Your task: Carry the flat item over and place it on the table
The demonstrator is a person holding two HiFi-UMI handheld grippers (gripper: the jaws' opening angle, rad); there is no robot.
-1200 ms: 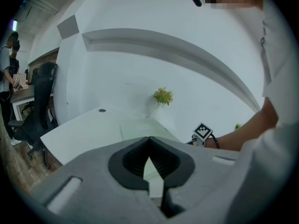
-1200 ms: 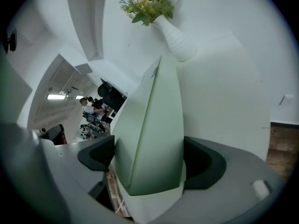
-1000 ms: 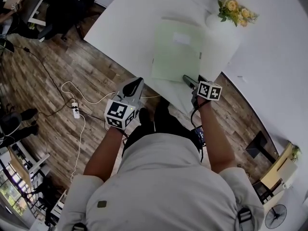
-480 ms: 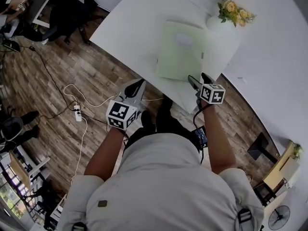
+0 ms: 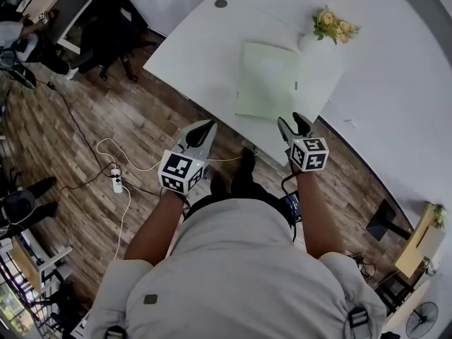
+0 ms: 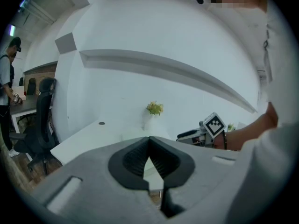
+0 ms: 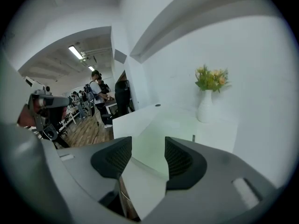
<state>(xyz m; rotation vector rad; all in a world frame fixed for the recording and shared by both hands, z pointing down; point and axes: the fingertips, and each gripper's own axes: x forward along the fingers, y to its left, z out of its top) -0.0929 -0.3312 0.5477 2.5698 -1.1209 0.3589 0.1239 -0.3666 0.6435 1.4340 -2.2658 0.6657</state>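
Job done: the green sheet (image 5: 268,83) lies flat on the white table (image 5: 191,48), near the edge closest to the person and just beside the vase (image 5: 308,42). No gripper touches it, so the putting-down part looks finished.
Job left: not much, I think (maybe only taking the hands away).
Right gripper (image 5: 292,121): its jaws are apart with nothing between them, and they have just been closing. It hangs by the near table edge, close to the sheet but not on it.
Left gripper (image 5: 208,126): its jaws are pressed together and hold nothing. It is off to the side, over the wooden floor (image 5: 85,119).
Tables: one in front of the person.
Green sheets: one.
Grippers: two, one in each hand.
Vases: one, white.
Flowers (image 5: 332,25): one yellow bunch in the vase; I cannot count each bloom.
Grey dot (image 5: 221,3): one small round one, at the far end of the table.
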